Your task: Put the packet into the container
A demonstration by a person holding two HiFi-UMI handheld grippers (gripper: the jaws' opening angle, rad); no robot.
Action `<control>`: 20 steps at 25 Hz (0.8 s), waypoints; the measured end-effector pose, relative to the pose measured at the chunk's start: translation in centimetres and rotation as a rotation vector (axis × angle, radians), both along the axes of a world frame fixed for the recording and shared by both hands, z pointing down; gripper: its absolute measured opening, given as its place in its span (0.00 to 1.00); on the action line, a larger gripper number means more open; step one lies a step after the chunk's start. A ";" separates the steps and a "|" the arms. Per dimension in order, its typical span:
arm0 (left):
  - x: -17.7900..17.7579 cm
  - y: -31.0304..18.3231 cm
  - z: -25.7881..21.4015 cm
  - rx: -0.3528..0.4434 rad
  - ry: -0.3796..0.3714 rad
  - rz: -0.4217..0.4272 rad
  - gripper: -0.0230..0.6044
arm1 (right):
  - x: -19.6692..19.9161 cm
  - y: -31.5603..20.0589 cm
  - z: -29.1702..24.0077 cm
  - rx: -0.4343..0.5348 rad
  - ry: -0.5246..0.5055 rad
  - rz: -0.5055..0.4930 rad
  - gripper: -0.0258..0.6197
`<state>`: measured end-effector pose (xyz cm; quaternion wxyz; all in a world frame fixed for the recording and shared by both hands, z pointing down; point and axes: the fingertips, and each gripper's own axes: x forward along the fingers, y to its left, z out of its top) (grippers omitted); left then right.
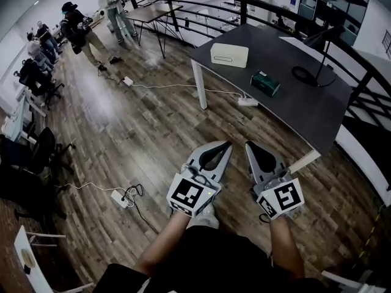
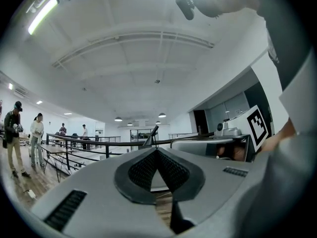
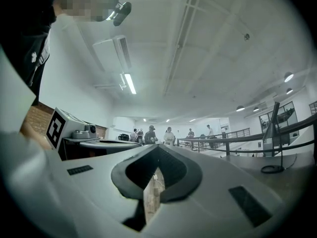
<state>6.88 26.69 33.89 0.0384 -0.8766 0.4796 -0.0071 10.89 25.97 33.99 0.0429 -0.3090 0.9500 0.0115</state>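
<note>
Nearest, the left tongs (image 1: 226, 145) and right tongs (image 1: 250, 145) are held level, side by side over the wooden floor (image 1: 140, 133). Each pair is closed tip to tip with nothing between, so no part of the task is done: the packet is yet to be reached, gripped and carried. Ahead on the dark table (image 1: 305, 112) the green packet (image 1: 265, 83) lies flat, near but apart from the white container (image 1: 229, 54) beyond it. A looped black cable (image 1: 303, 75) lies to the packet's right, a power strip (image 1: 247, 102) sits on the floor by the table, and people (image 1: 91, 32) stand well off, none seeming to block the way.
</note>
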 end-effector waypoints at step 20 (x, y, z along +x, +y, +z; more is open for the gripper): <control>-8.2 -7.8 0.5 -0.015 0.034 0.039 0.05 | -7.9 -7.8 0.2 -0.025 0.015 0.048 0.04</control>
